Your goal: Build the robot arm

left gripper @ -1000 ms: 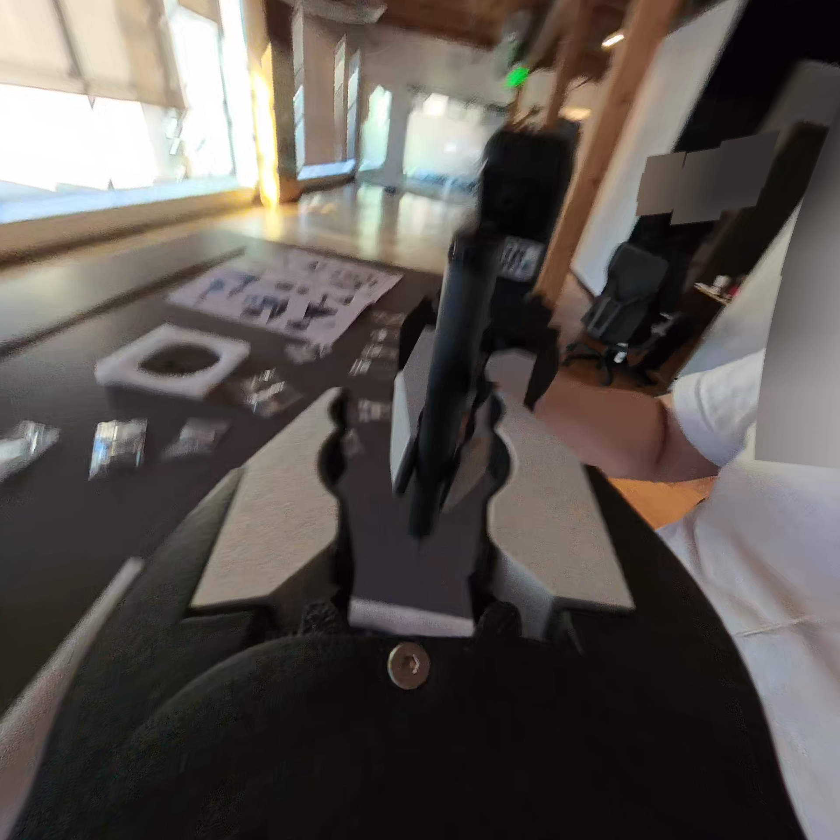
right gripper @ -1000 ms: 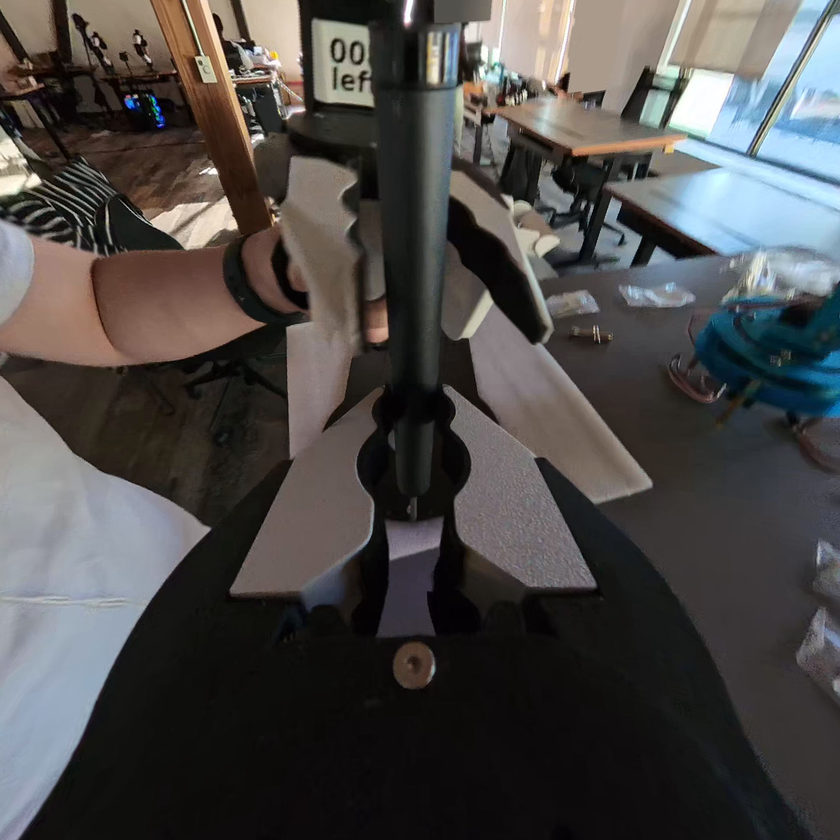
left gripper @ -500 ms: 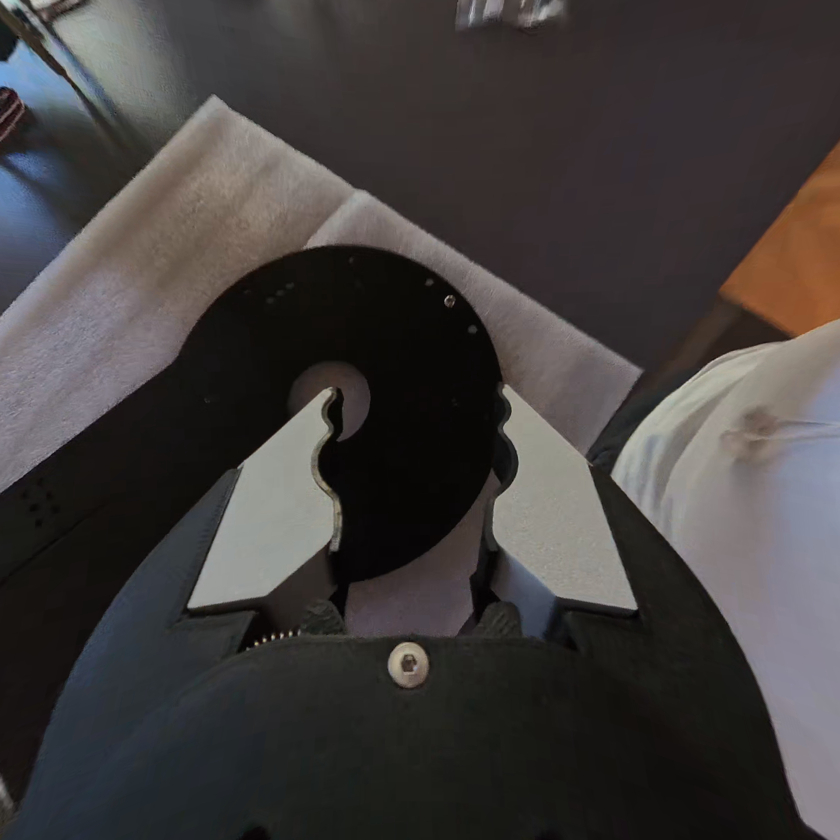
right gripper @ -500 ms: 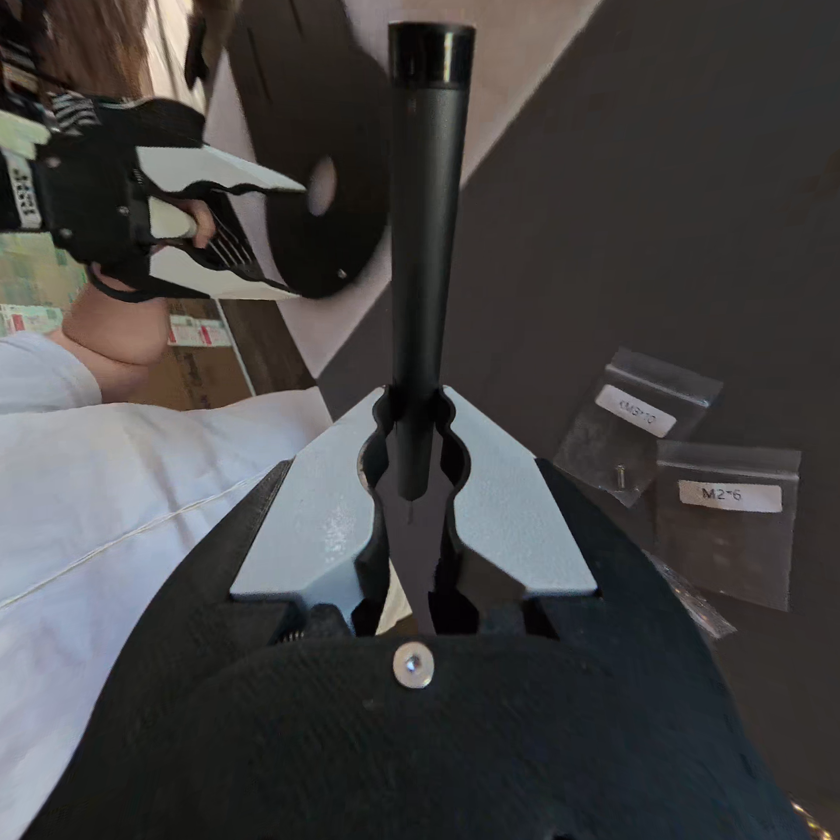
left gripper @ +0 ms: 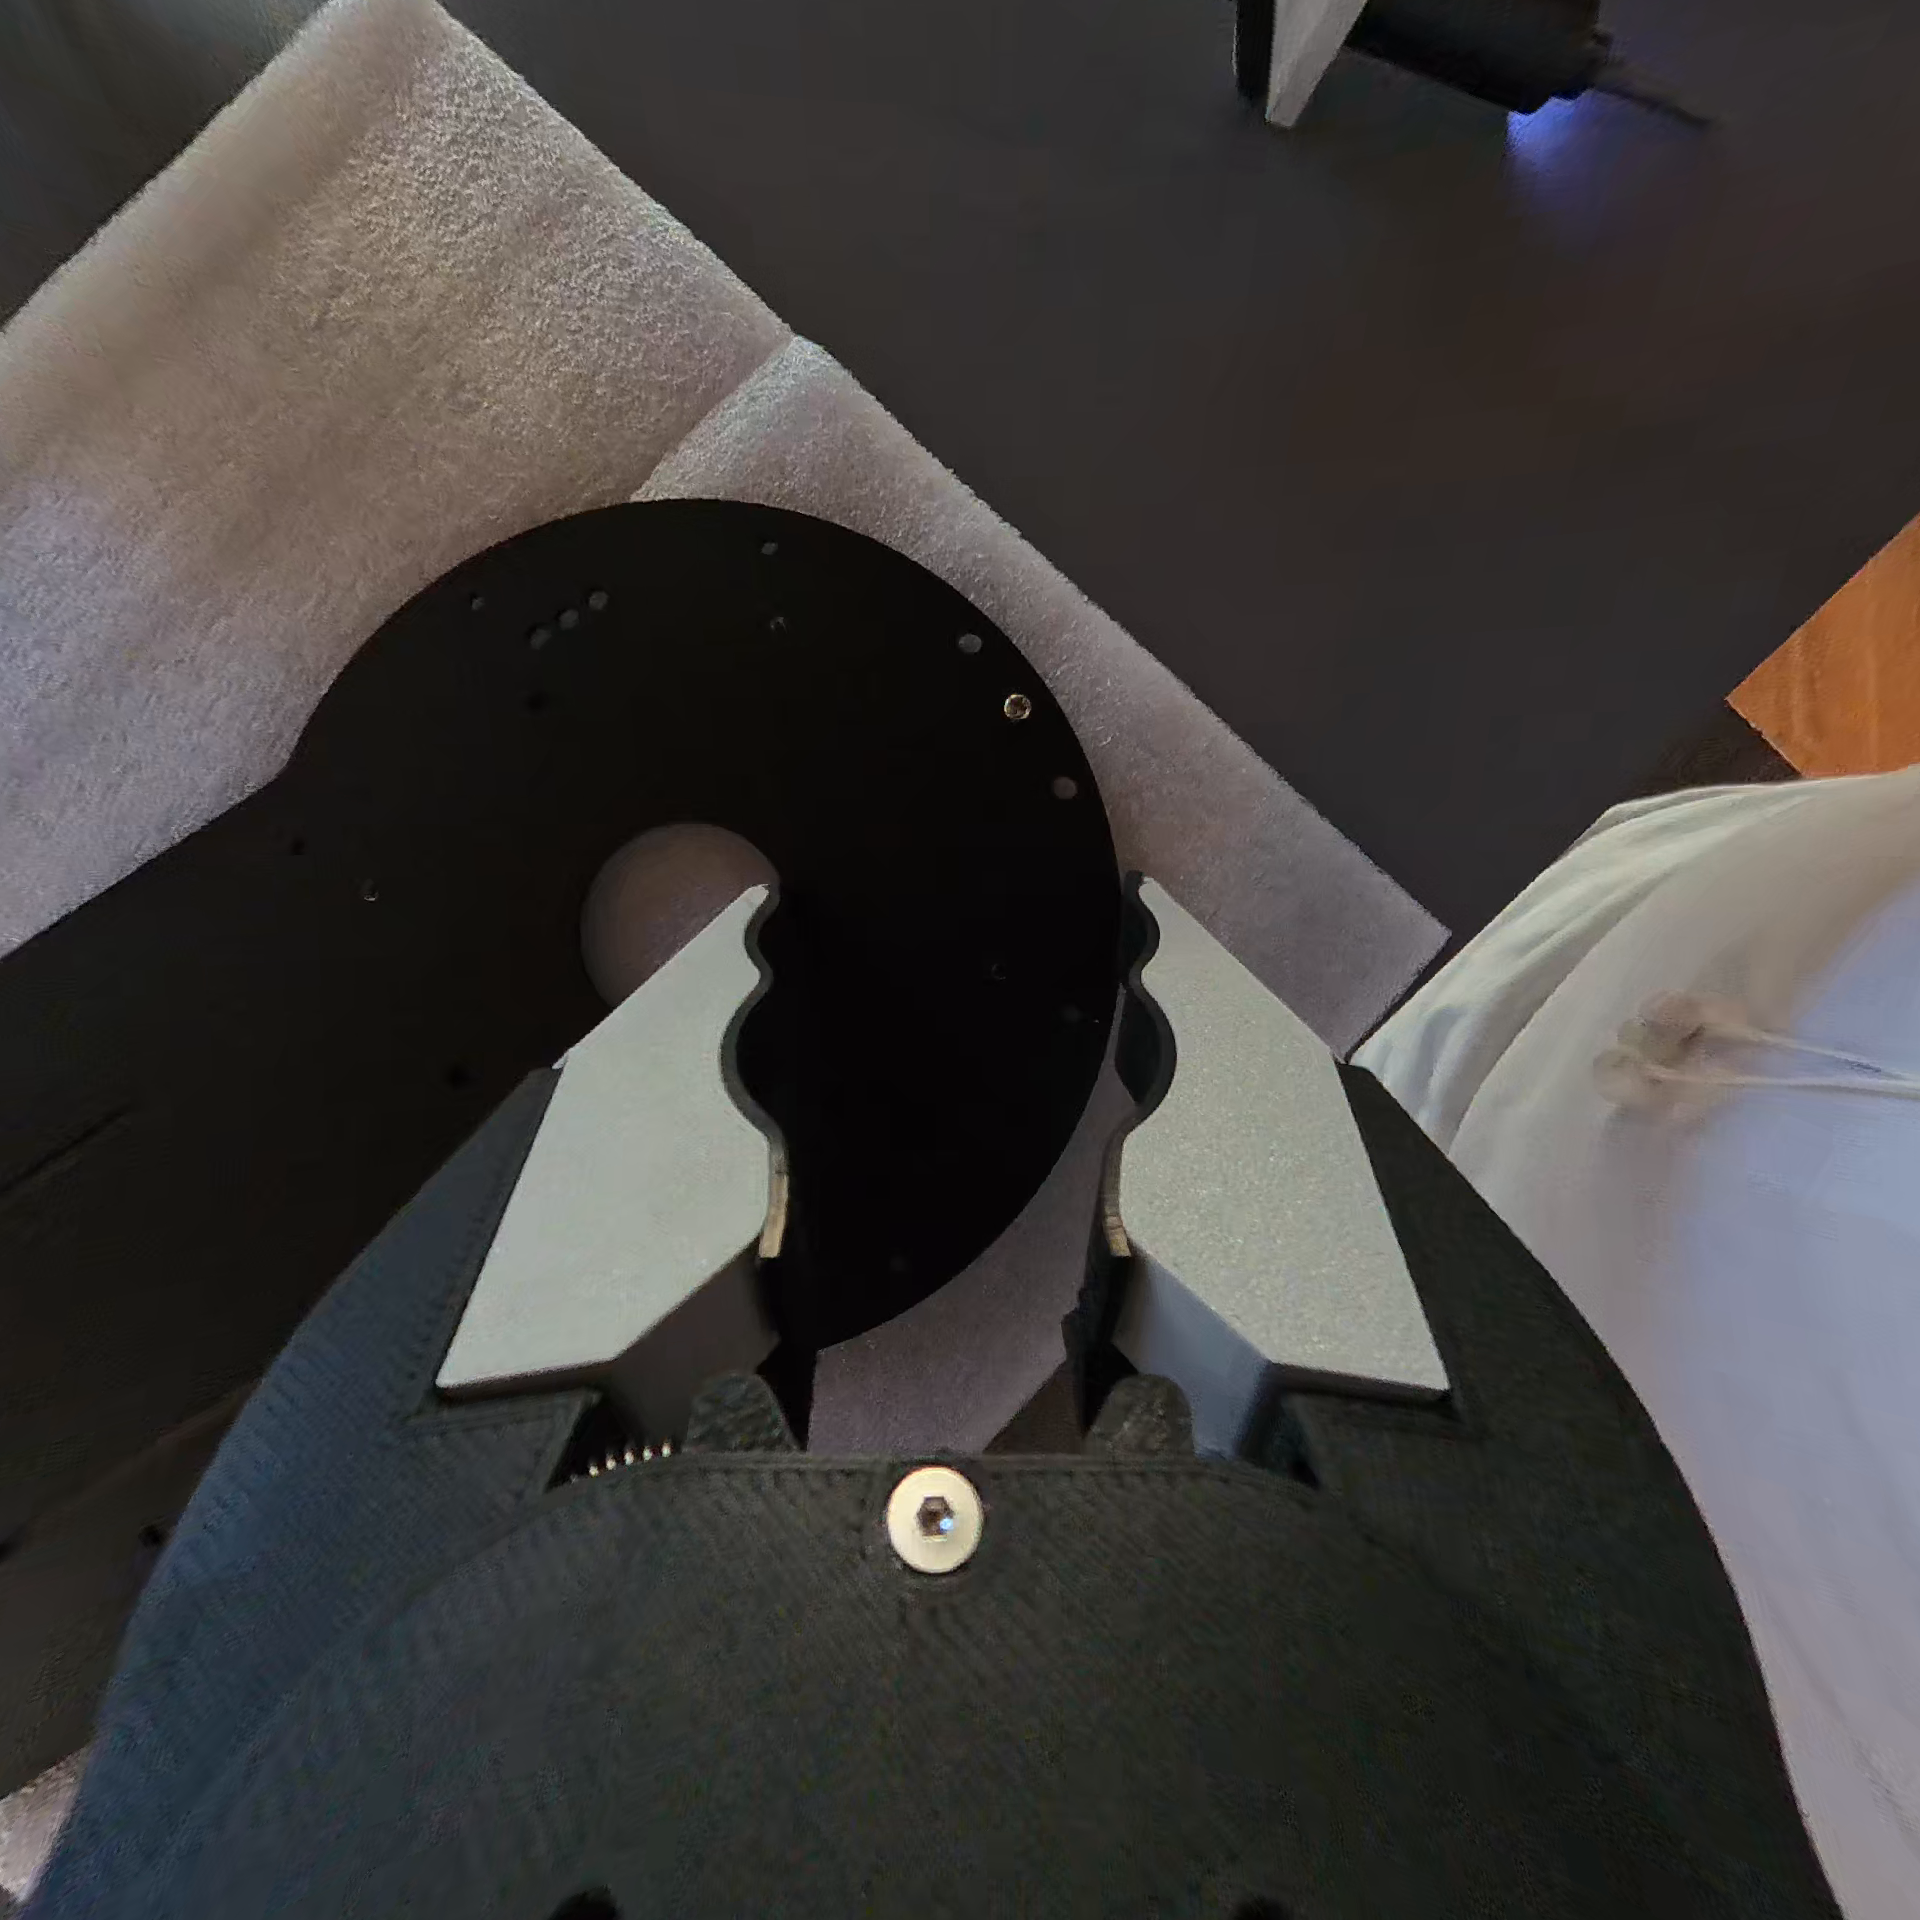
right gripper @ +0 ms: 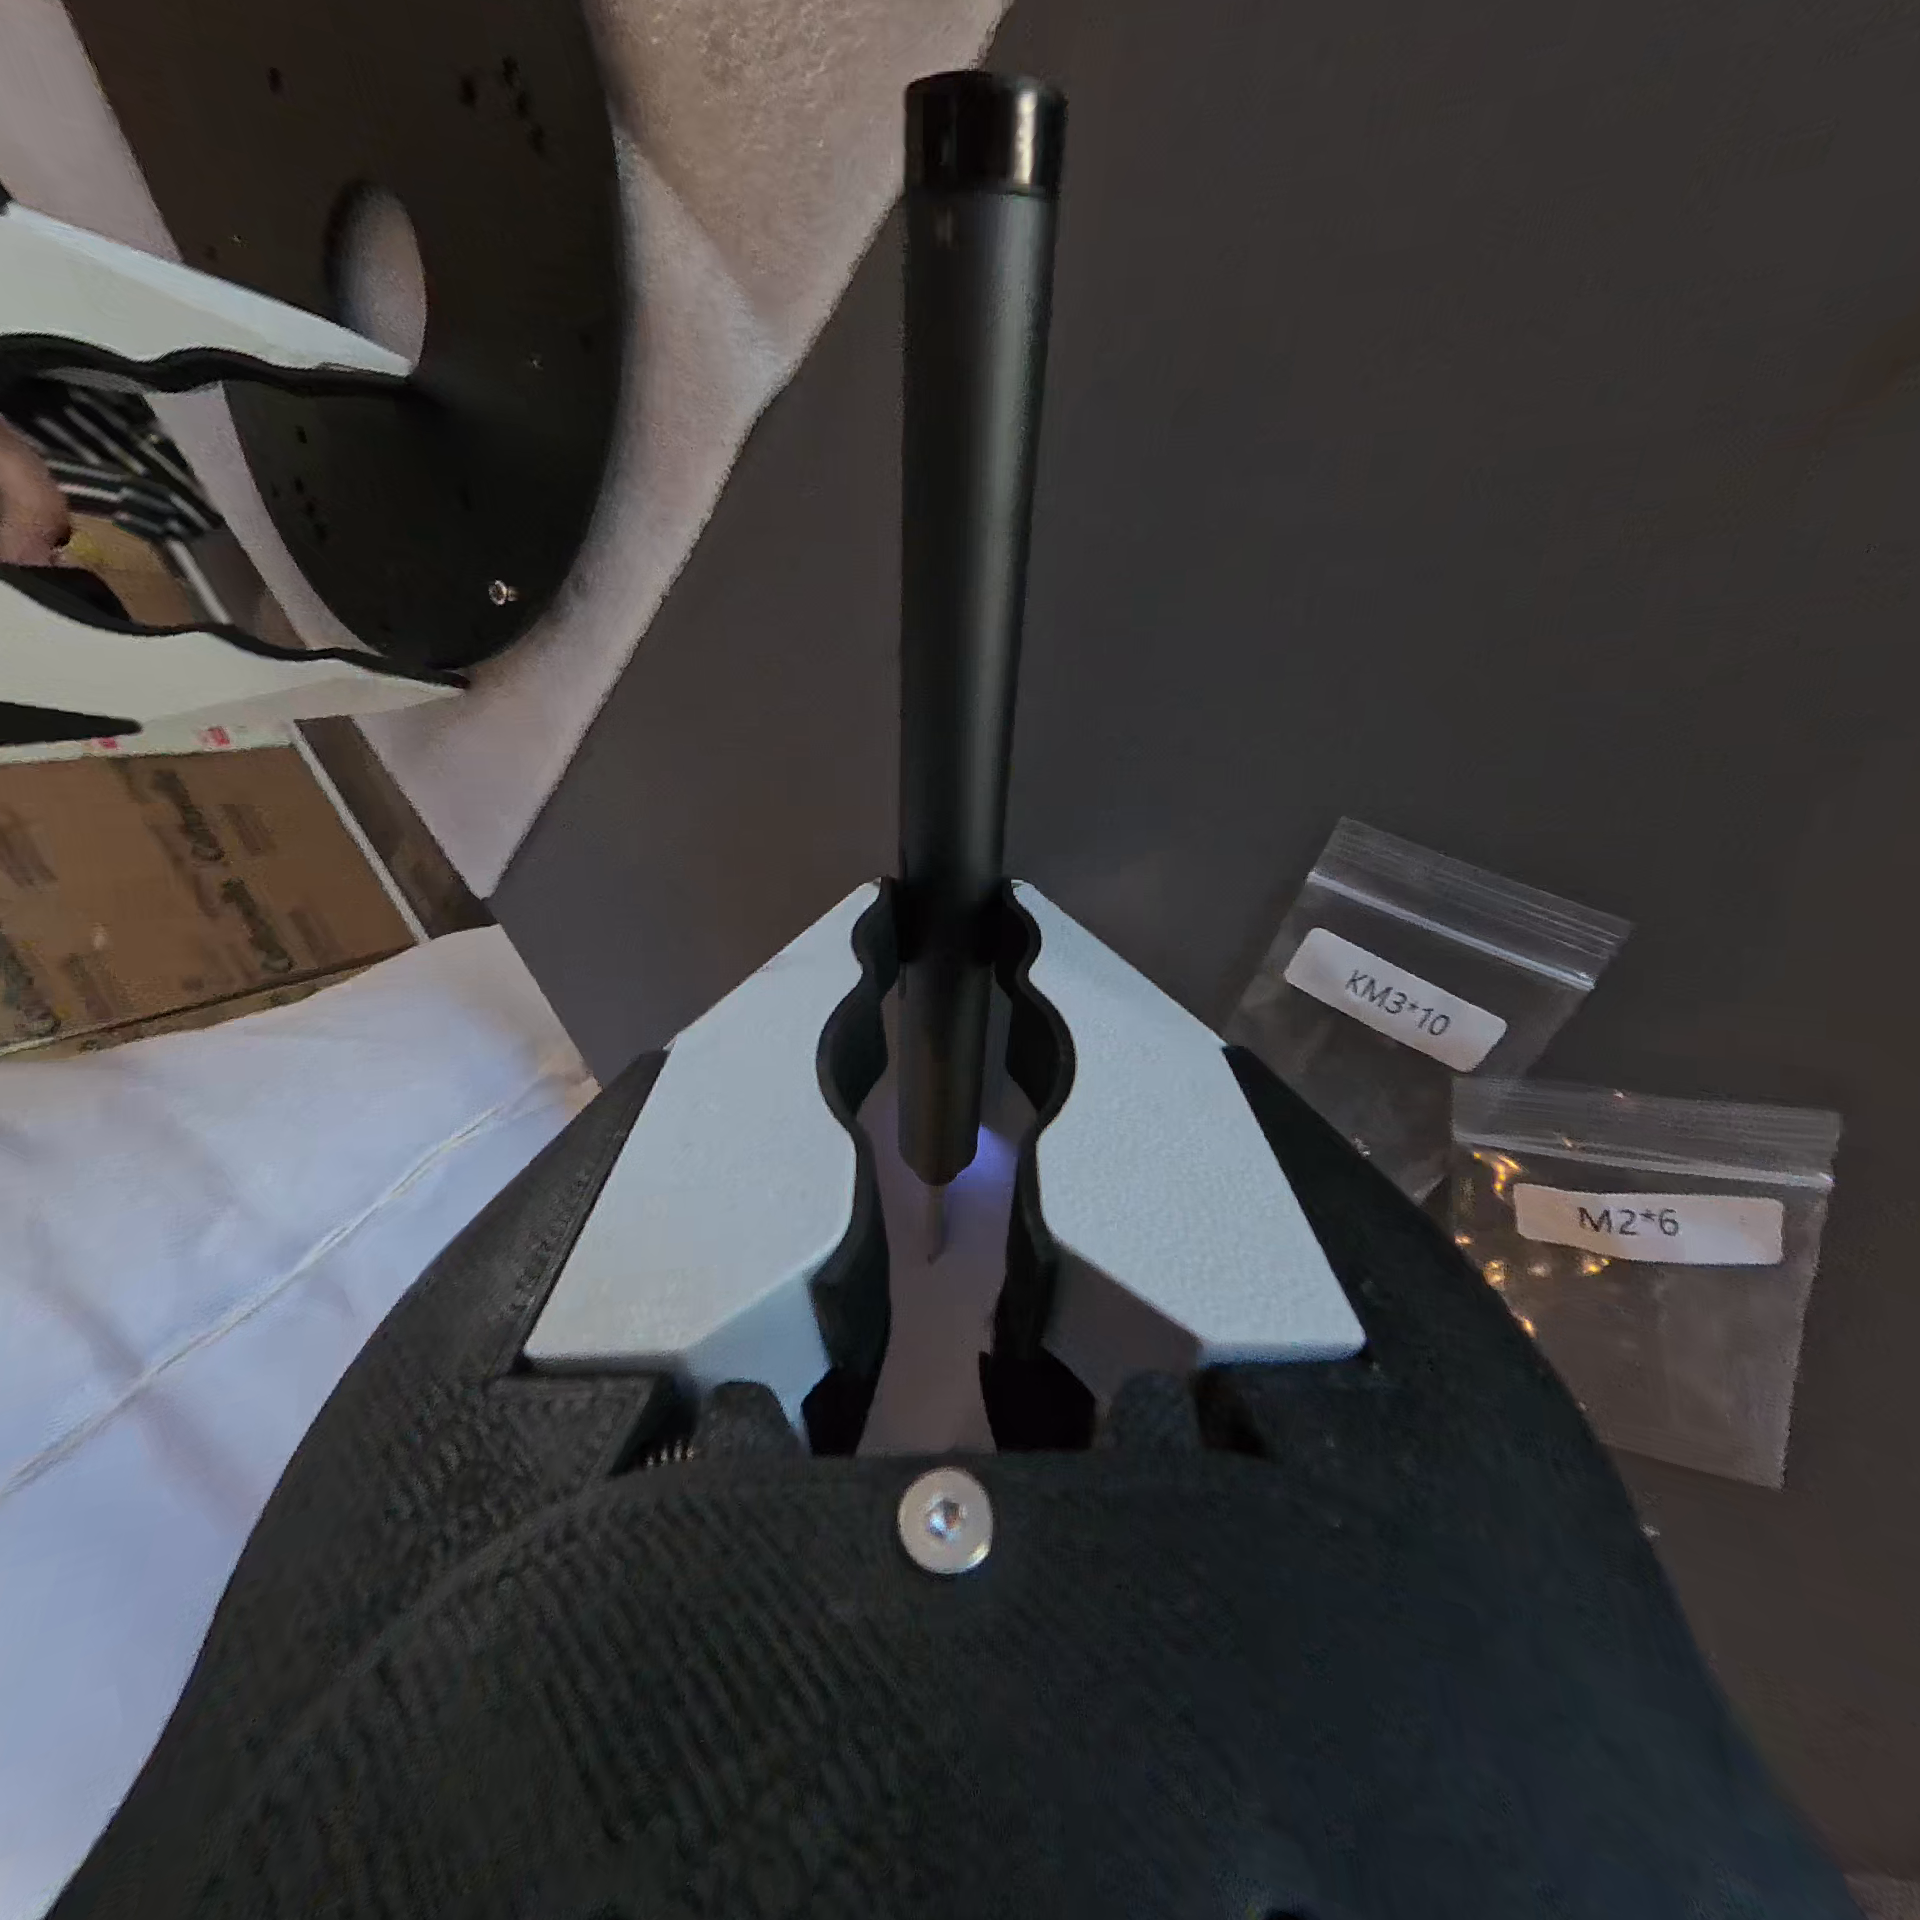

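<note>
A black flat plate point(left gripper: 831, 727) with a round end, a centre hole and small screw holes lies on white foam point(left gripper: 312, 364). My left gripper point(left gripper: 951, 894) is open just above it. One fingertip is over the hole and the other is at the outer rim; I cannot tell if they touch. My right gripper point(right gripper: 951, 904) is shut on a dark pen-shaped screwdriver point(right gripper: 977, 520), whose bit end points back between the fingers, with a bluish glow there. The plate point(right gripper: 468, 416) and left gripper point(right gripper: 431, 525) show at the upper left of the right wrist view.
Two small clear bags with white labels point(right gripper: 1423, 977) point(right gripper: 1642, 1247) lie on the dark table point(right gripper: 1455, 416), right of my right gripper. A cardboard box point(right gripper: 156, 883) is below the table edge. The person's white shirt point(left gripper: 1662, 1143) is close on the right. The right gripper point(left gripper: 1299, 62) shows at the top. Across from one pair of fingers to the other is roughly 15 cm.
One second ago my left gripper was raised around the screwdriver held by the right. It has since swung down over the black plate. The right gripper tipped down toward the table, still holding the tool.
</note>
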The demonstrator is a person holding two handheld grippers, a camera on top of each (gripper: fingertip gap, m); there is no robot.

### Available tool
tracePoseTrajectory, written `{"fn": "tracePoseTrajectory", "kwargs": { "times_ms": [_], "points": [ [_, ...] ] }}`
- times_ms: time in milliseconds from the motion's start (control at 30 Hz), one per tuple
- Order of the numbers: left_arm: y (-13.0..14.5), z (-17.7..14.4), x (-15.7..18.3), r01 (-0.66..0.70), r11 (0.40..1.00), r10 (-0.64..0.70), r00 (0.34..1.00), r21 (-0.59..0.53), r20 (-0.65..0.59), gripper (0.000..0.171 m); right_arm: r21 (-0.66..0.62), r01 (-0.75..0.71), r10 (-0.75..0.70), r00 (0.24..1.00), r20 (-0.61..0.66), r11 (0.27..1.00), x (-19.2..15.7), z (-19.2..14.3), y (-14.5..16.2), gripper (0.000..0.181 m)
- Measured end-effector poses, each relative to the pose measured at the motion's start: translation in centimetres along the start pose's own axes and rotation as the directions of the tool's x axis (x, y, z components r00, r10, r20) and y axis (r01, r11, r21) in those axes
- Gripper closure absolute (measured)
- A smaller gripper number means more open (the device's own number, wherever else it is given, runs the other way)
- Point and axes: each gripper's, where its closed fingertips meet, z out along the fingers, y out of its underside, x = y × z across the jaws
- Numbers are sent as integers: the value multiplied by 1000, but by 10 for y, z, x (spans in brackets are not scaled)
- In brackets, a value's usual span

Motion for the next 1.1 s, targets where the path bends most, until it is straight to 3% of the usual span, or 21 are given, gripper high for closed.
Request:
{"fn": "tracePoseTrajectory", "kwargs": {
  "times_ms": [300, 467, 633, 767, 900, 1100],
  "points": [
    [0, 1, 0, 26, 1000, -26, 999, -2, 27, 110, 129, 102, -84, 987, -134, 986, 8, -4, 1, 165],
    [-4, 1, -2, 122, 990, -128, 987, 77, 92, 110, 137, 291, -265, 947, -181, 947, 8, -3, 5, 164],
    [-4, 3, -3, 155, 986, -162, 978, 58, 134, 109, 116, 503, -471, 854, -222, 857, 8, -2, 6, 164],
    [-4, 4, -3, 165, 986, -166, 974, 18, 153, 109, 161, 562, -538, 826, -170, 812, 0, -1, 9, 150],
    [-3, 5, -3, 187, 982, -180, 973, -36, 143, 109, 168, 619, -595, 784, -174, 767, -1, -1, 13, 149],
    [-2, 7, -3, 203, 969, -186, 974, -143, 126, 109, 220, 597, -596, 799, -76, 772, -9, 1, 15, 146]
  ]
}}
